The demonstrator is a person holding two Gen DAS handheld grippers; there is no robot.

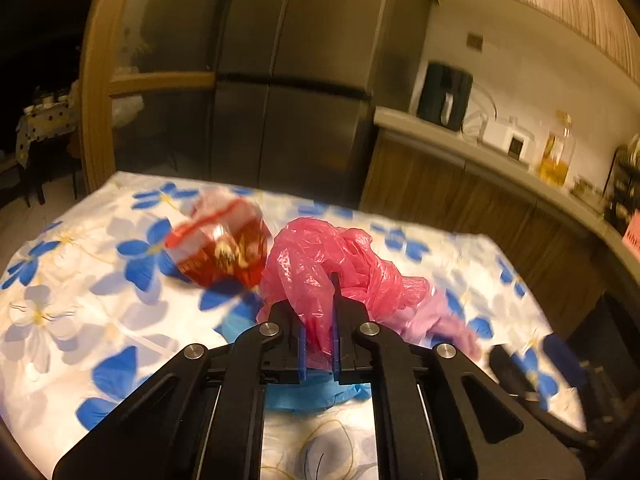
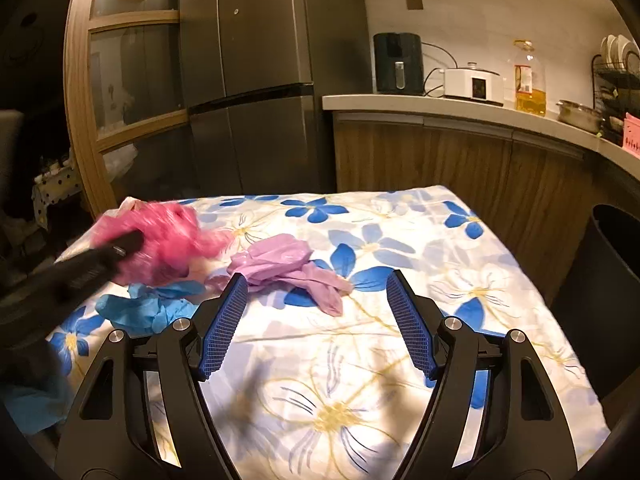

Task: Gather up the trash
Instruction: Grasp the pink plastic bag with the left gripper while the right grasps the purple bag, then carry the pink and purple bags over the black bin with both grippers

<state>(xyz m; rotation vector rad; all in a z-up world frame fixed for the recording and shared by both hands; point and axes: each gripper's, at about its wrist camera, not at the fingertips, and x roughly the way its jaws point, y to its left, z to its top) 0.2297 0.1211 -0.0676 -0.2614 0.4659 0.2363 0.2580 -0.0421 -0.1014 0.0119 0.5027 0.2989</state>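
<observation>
the left tongs (image 1: 319,312) are pinching a fold of the red plastic bag (image 1: 320,264), which lies on the flowered worktop (image 2: 400,360); the right tongs (image 2: 314,292) are spread and empty. the bag is the landmark here. the grip looks shallow, on thin crumpled film, so i judge it may slide out or tear if pulled fast, and the loose bulk could drag the neighbours. the red-and-white wrapper (image 1: 222,242) sits just to the left of the bag, touching or nearly so; the blue glove (image 2: 140,308) lies against the bag's near side and the purple glove (image 2: 288,266) just to its right, so a sideways sweep may push any of them along. beyond the bag the worktop ends short of the fridge (image 2: 260,80), and things nudged that way could fall. to the bag's right is the widest bare cloth, leading towards the dark bin (image 2: 608,300) standing off the worktop's right edge, well apart from the bag.
</observation>
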